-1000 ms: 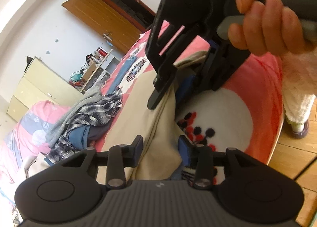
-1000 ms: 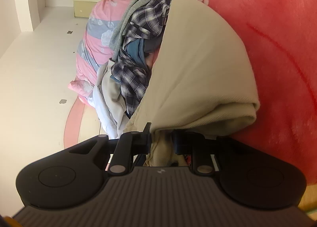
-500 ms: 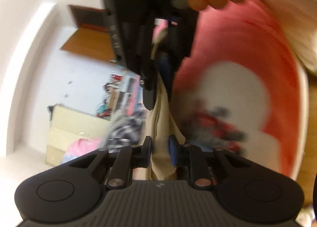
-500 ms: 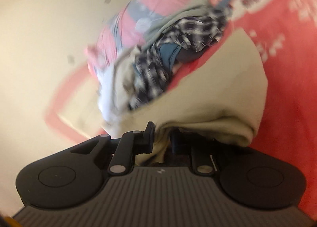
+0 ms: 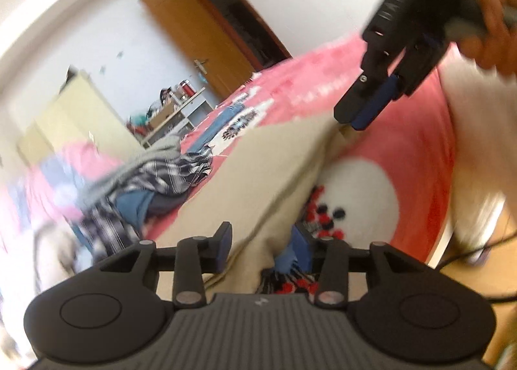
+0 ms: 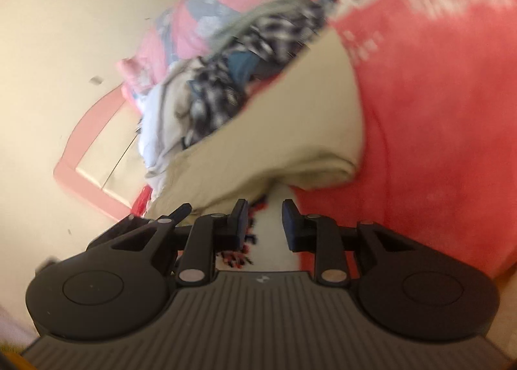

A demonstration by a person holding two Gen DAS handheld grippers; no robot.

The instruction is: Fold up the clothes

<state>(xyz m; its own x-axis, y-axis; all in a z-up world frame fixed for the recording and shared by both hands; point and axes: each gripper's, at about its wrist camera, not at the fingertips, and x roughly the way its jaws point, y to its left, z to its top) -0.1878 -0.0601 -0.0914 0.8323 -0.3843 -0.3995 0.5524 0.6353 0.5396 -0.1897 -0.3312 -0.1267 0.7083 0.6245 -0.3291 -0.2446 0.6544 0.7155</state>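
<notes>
A folded beige garment (image 5: pixel 268 169) lies on the pink bedspread (image 5: pixel 404 131); it also shows in the right wrist view (image 6: pixel 300 131). My left gripper (image 5: pixel 263 242) is open, with the garment's near edge lying between its fingers. My right gripper (image 6: pixel 265 221) is open and empty, just short of the garment's rolled edge. In the left wrist view the right gripper (image 5: pixel 371 111) hovers above the garment's far corner, held by a hand.
A pile of unfolded clothes, with a plaid shirt (image 5: pixel 155 182) on top, lies on the bed beside the beige garment; it also shows in the right wrist view (image 6: pixel 232 79). A pink pillow (image 6: pixel 213 15) lies behind it. A wooden door (image 5: pixel 206 56) and a cabinet stand beyond.
Both grippers were shut on the beige garment and have opened. The garment has dropped onto the bed, and the right gripper has drawn back from it.
</notes>
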